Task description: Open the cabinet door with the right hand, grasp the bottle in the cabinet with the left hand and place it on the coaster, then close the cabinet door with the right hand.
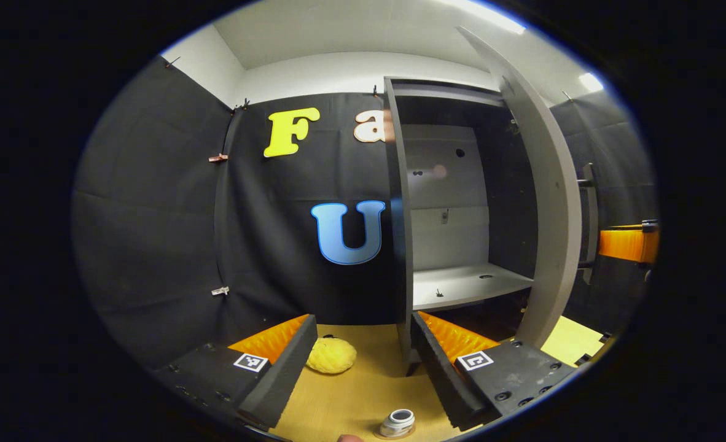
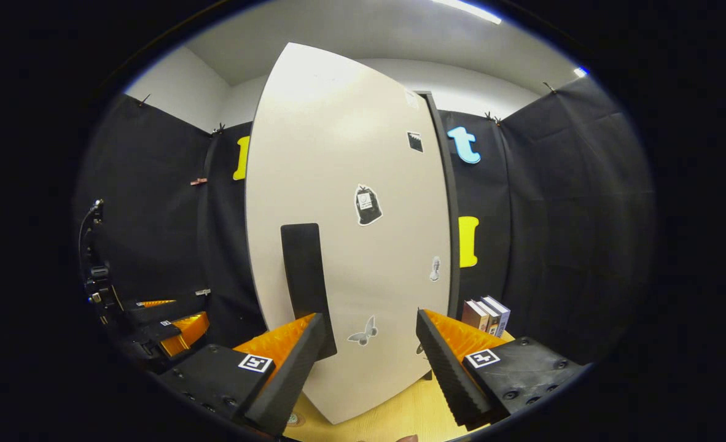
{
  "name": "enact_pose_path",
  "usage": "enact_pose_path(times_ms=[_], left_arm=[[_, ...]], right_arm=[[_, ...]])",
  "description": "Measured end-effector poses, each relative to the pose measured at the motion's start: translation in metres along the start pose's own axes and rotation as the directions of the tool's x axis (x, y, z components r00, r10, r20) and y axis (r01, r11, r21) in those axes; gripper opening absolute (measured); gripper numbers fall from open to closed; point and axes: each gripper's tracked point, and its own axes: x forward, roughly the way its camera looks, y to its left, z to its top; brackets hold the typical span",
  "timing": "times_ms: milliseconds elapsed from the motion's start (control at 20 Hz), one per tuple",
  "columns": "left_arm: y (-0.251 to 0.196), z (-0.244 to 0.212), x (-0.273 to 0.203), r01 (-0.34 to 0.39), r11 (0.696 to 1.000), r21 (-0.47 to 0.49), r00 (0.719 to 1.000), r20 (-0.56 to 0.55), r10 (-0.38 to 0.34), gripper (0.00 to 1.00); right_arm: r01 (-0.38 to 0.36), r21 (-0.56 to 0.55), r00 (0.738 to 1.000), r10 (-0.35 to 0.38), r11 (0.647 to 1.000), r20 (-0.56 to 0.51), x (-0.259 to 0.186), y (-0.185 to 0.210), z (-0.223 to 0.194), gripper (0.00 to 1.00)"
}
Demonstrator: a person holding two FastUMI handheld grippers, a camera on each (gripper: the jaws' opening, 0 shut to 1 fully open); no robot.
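Cabinet door (image 1: pixel 550 202) stands open; shelf (image 1: pixel 467 285) inside is bare. Bottle (image 1: pixel 398 422) sits on the coaster (image 1: pixel 394 434) on the table (image 1: pixel 351 399). Left gripper (image 1: pixel 363 368) and right gripper (image 2: pixel 369 362) both spread wide, holding nothing. Judged left: 1 step, closing the door.

Light: bright, came from ceiling strips (image 1: pixel 489 15) overhead.
Glare: top of the cabinet door (image 2: pixel 344 233) washed pale.
Shadow: cabinet (image 1: pixel 455 202) interior stayed dim.
Distortion: straight edges bowed hard outward.
Focus: sharp, no blur.
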Motion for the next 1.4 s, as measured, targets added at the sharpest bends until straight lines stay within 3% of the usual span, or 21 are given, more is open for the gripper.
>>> enact_pose_path(times_ms=[200,550,800,1000,1400], left_arm=[[0.002,-0.001,0.001,0.009,1.000,-0.002,1.000,-0.001,-0.009,0.96],[-0.007,0.001,-0.003,0.041,0.999,-0.011,0.999,0.001,-0.041,0.96],[-0.021,0.003,-0.008,0.069,0.997,-0.016,0.998,-0.001,-0.069,0.96],[-0.034,0.007,-0.014,0.088,0.996,-0.023,0.996,0.003,-0.088,0.96],[-0.063,0.023,-0.028,0.090,0.996,-0.024,0.996,0.019,-0.090,0.96]], right_arm=[[-0.017,0.019,1.000,0.017,1.000,0.003,0.007,0.014,0.000,0.98],[0.021,0.009,0.999,-0.022,1.000,0.027,-0.004,0.003,0.003,0.98],[0.060,0.018,0.998,-0.060,0.998,0.028,-0.010,-0.011,0.002,0.98],[0.099,-0.076,0.995,-0.100,0.992,0.002,-0.016,-0.030,-0.008,0.98],[0.113,-0.074,0.994,-0.112,0.991,0.020,-0.018,-0.054,-0.004,0.96]])
